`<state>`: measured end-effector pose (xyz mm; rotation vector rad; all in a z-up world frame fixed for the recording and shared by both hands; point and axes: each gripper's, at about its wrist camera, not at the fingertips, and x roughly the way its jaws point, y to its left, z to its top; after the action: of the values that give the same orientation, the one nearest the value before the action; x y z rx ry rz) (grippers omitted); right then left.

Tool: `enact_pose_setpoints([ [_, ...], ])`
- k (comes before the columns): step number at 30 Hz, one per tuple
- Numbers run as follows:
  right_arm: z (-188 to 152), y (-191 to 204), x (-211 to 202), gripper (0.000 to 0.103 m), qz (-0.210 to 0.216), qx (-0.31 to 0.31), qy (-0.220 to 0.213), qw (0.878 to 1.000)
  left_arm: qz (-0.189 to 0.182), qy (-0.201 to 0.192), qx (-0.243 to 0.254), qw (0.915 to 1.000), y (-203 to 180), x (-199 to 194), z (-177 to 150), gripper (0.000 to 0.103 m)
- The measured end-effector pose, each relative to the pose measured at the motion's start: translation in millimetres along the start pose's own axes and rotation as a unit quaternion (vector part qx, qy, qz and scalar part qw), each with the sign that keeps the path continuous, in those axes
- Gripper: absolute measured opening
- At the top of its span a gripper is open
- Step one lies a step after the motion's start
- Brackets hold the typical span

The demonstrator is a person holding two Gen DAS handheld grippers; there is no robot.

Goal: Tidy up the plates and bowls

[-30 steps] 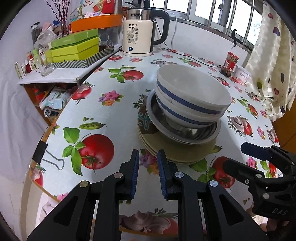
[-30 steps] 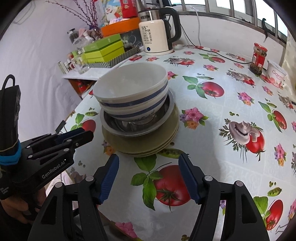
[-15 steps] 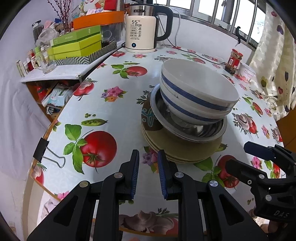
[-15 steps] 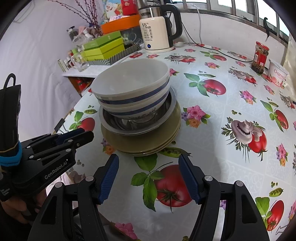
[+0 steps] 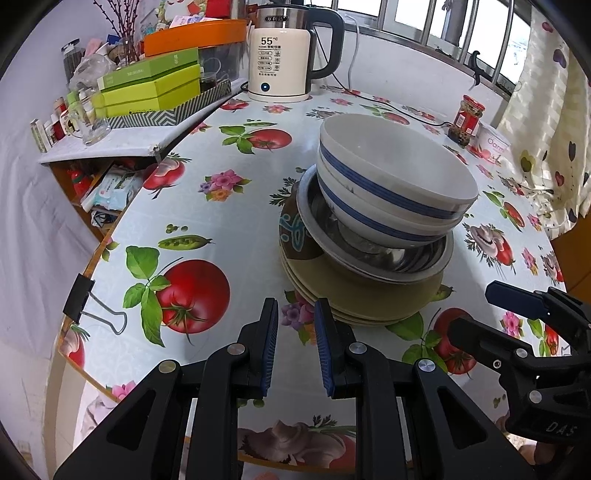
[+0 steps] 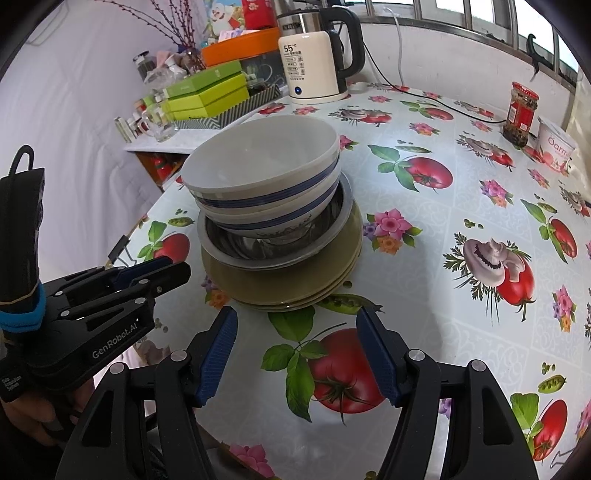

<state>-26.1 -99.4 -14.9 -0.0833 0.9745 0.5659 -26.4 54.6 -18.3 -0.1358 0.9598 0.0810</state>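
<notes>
Left gripper [image 5: 295, 325] jaws narrow, holding nothing, right gripper [image 6: 297, 328] jaws wide, both just short of olive plates [image 6: 332, 273], steel basin [image 6: 273, 251] above, two blue-striped bowls [image 6: 266, 173] on top, stack on tomato-print tablecloth [image 6: 436, 266].

Both wrist views look forward, close over the table [image 5: 236, 206]; each shows the dish stack [image 6: 273, 221] at frame centre.

Bright daylight is coming in from the window [image 5: 424, 22] far ahead (edges are bending and going dark).
</notes>
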Motion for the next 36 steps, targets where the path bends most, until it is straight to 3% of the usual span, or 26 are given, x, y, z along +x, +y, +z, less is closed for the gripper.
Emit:
enact_pose_setpoints([
  [36, -1.8, 0.5, 2.9, 0.068, 0.0, 0.001, 0.002, 1.0, -0.001, 0.008, -0.003, 1.0, 0.4, 5.1, -4.0, 0.021],
])
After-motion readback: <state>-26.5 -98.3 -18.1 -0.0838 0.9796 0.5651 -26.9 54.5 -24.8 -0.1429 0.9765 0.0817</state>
